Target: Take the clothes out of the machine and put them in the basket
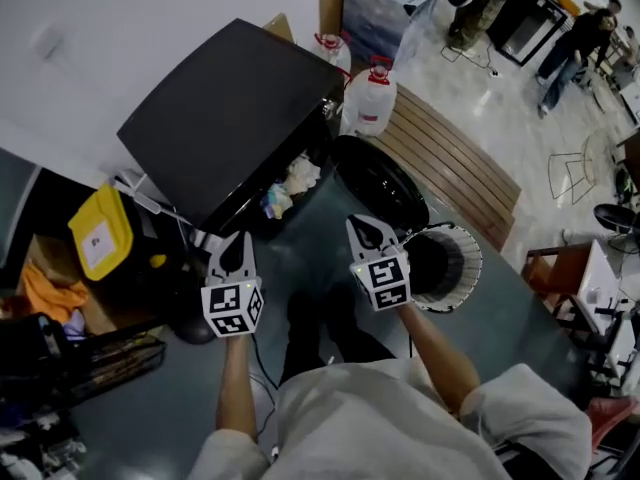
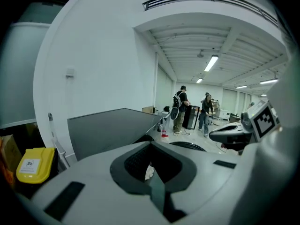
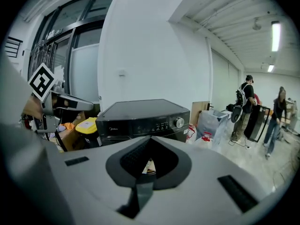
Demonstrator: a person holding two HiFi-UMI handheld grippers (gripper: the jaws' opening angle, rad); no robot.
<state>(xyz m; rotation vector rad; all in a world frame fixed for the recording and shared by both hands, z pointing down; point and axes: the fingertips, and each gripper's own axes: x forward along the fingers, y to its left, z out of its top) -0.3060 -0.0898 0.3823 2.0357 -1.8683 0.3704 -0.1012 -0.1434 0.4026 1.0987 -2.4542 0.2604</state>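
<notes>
Left gripper [image 1: 238,243] jaws together and empty, crumpled white, pale-blue and yellowish clothes [image 1: 289,187] piled inside the black machine [image 1: 220,108] with its door open, right gripper [image 1: 366,228] likewise closed and empty, white slatted basket [image 1: 468,268] on floor at right.

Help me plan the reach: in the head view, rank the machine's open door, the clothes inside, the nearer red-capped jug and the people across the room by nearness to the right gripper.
1. Open door, just ahead of the right gripper.
2. Clothes, ahead-left inside the machine.
3. Nearer red-capped jug, beyond the door.
4. People, farthest, upper right.
</notes>
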